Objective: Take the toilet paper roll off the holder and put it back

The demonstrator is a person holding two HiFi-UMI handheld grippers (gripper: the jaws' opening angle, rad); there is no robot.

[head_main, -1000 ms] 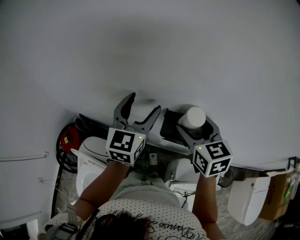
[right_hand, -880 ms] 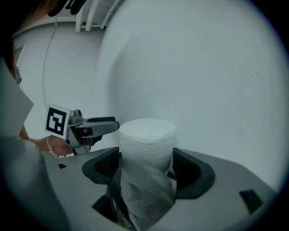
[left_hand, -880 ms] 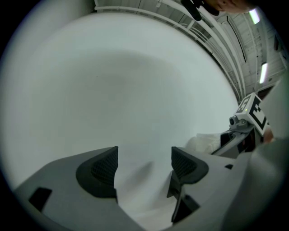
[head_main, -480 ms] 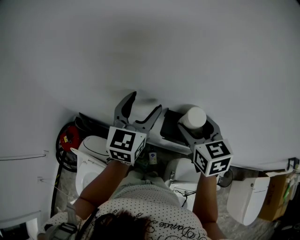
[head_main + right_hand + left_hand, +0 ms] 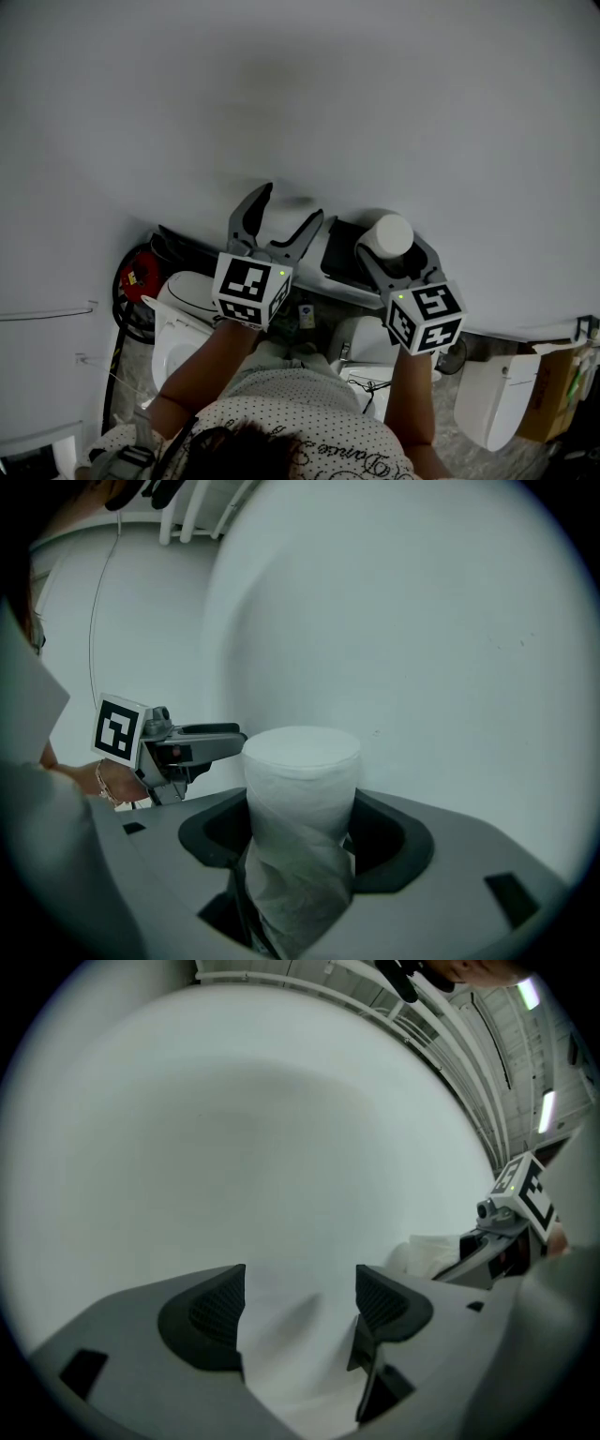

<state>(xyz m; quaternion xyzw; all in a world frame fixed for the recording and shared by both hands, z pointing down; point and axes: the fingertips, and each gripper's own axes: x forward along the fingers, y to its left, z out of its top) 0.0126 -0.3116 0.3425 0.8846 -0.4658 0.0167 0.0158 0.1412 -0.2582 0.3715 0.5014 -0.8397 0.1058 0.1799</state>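
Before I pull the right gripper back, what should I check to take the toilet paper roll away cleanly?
1. Roll between the jaws: ok. The toilet paper roll stands upright inside the right gripper.
2. Grip: ok. The jaws have just been closing, and both pads now press the roll's sides.
3. Left gripper out of the way: ok. It is open, with only the wall beyond its jaws.
4. Loose paper tail: not ok. It hangs down between the right jaws and may snag.
5. Roll free of the dark holder: cannot tell. The part that would carry the roll is hidden.
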